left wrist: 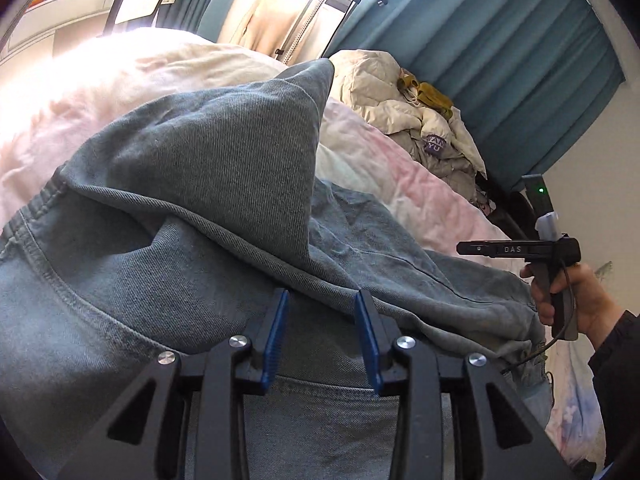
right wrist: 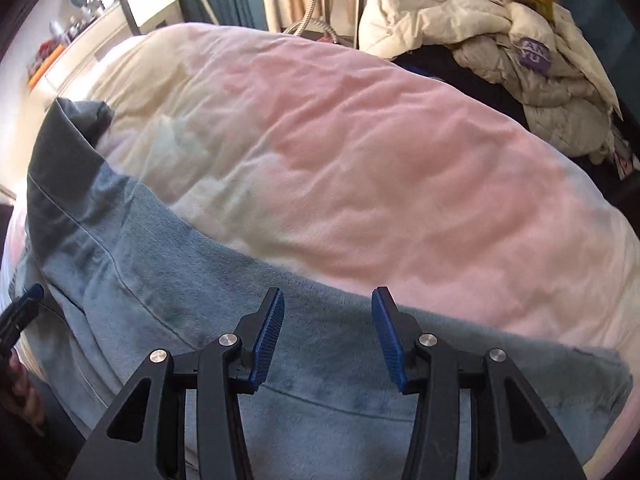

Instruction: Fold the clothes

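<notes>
Blue-grey denim jeans (left wrist: 192, 184) lie rumpled on a pink and cream duvet (right wrist: 380, 152), with one part folded up into a peak. My left gripper (left wrist: 322, 300) stands open just over the denim, a raised fold seam running past its blue pads. In the right wrist view the jeans (right wrist: 168, 288) spread flat across the near edge of the bed. My right gripper (right wrist: 328, 298) is open above them, nothing between its pads. The right gripper's body (left wrist: 520, 249) shows at the right of the left wrist view, held by a hand (left wrist: 576, 300).
A heap of cream and grey clothes (right wrist: 532, 68) is piled at the far side of the bed. Teal curtains (left wrist: 500, 60) hang behind it. A garment rack with a beige coat (left wrist: 276, 12) stands by the window. A white desk (right wrist: 100, 28) is at far left.
</notes>
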A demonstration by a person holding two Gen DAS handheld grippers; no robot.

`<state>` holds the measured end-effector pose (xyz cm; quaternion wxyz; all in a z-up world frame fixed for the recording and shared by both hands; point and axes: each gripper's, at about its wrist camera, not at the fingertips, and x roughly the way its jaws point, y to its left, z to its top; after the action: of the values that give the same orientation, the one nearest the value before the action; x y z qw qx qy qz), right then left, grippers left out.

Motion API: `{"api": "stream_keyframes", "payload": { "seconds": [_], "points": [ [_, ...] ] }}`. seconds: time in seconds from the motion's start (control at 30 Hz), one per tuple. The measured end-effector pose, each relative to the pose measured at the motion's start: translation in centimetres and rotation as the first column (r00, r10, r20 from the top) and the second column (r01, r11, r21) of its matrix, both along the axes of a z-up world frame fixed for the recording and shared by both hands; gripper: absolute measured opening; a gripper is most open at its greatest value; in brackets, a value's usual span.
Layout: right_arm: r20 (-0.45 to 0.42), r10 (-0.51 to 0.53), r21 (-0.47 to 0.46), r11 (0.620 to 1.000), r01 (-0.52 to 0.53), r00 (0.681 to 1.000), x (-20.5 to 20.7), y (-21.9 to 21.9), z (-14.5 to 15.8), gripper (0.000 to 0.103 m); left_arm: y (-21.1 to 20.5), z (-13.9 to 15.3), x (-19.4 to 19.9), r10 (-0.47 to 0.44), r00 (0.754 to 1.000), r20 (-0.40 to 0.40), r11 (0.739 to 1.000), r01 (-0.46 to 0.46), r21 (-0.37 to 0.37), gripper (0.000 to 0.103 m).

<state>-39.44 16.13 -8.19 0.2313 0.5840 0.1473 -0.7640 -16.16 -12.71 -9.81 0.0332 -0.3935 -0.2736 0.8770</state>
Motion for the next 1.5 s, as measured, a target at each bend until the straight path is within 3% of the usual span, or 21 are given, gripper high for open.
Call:
{"api": "stream_keyframes", "payload": {
  "seconds": [0.1,0.23,0.4,0.47,0.5,0.6,0.67,0.77,0.83,1.0,1.17,1.23,1.37,1.5],
  "points": [
    [0.03,0.105,0.063,0.992,-0.107,0.994,-1.1,-1.5,-1.7,0.048,-0.1,-0.5,-0.4,-0.004,1.0,0.007,1.0,0.004,0.026,0.034],
    [0.099,0.153,0.107,0.981,-0.163,0.983,-1.5,-2.7,-4.6,0.052,-0.4,-0.8,-0.6,-0.002,1.0,0.017,0.999,0.001,0.051,0.034],
    [0.159,0.17,0.034,0.984,-0.178,0.972,-0.5,-1.0,-4.3,0.054,-0.6,-0.9,-0.8,-0.002,1.0,0.026,0.997,0.0,0.078,0.034],
    [0.171,0.219,0.072,0.97,-0.234,0.961,1.2,-1.1,-4.3,0.05,-0.5,-0.9,-0.8,-0.004,1.0,0.025,0.997,0.002,0.08,0.034],
    [0.144,0.244,0.108,0.959,-0.261,0.959,2.1,-1.2,-4.2,0.042,-0.4,-0.9,-0.8,-0.005,1.0,0.027,0.997,0.002,0.08,0.034],
    [0.046,0.209,0.204,0.955,-0.214,0.977,4.0,-1.2,-3.3,0.014,-0.6,-0.8,-0.6,0.002,1.0,0.03,0.996,-0.005,0.086,0.035],
    [-0.042,0.187,0.246,0.954,-0.172,0.981,5.3,-1.2,-2.2,0.008,-0.7,-0.7,-0.4,0.011,1.0,0.027,0.996,-0.014,0.091,0.034],
    [-0.176,0.113,0.246,0.967,-0.068,0.978,6.2,-0.7,0.6,0.006,-0.9,-0.4,-0.1,0.026,0.999,0.02,0.996,-0.028,0.088,0.034],
    [-0.256,0.069,0.229,0.973,-0.009,0.964,6.2,-0.4,2.7,0.006,-1.0,-0.4,0.0,0.031,0.999,0.021,0.995,-0.033,0.093,0.034],
    [-0.348,-0.09,0.171,0.973,0.158,0.933,3.7,0.7,5.8,0.006,-1.3,-0.5,-0.1,0.044,0.999,0.025,0.994,-0.047,0.098,0.034],
    [-0.377,-0.141,0.184,0.957,0.223,0.915,-0.9,-0.8,3.4,0.007,-1.9,-0.9,-0.6,0.05,0.998,0.036,0.991,-0.054,0.119,0.034],
    [-0.346,-0.152,0.173,0.96,0.222,0.926,-1.3,-1.1,1.7,0.007,-2.1,-1.1,-0.9,0.049,0.998,0.04,0.991,-0.054,0.124,0.034],
    [-0.262,-0.182,0.115,0.969,0.218,0.948,-1.2,-1.3,-0.9,0.023,-2.2,-1.4,-1.0,0.042,0.998,0.039,0.992,-0.046,0.121,0.034],
    [-0.255,-0.235,-0.056,0.972,0.229,0.938,2.8,0.6,0.1,0.038,-2.2,-1.4,-0.9,0.034,0.999,0.036,0.992,-0.038,0.119,0.034]
  ]
}}
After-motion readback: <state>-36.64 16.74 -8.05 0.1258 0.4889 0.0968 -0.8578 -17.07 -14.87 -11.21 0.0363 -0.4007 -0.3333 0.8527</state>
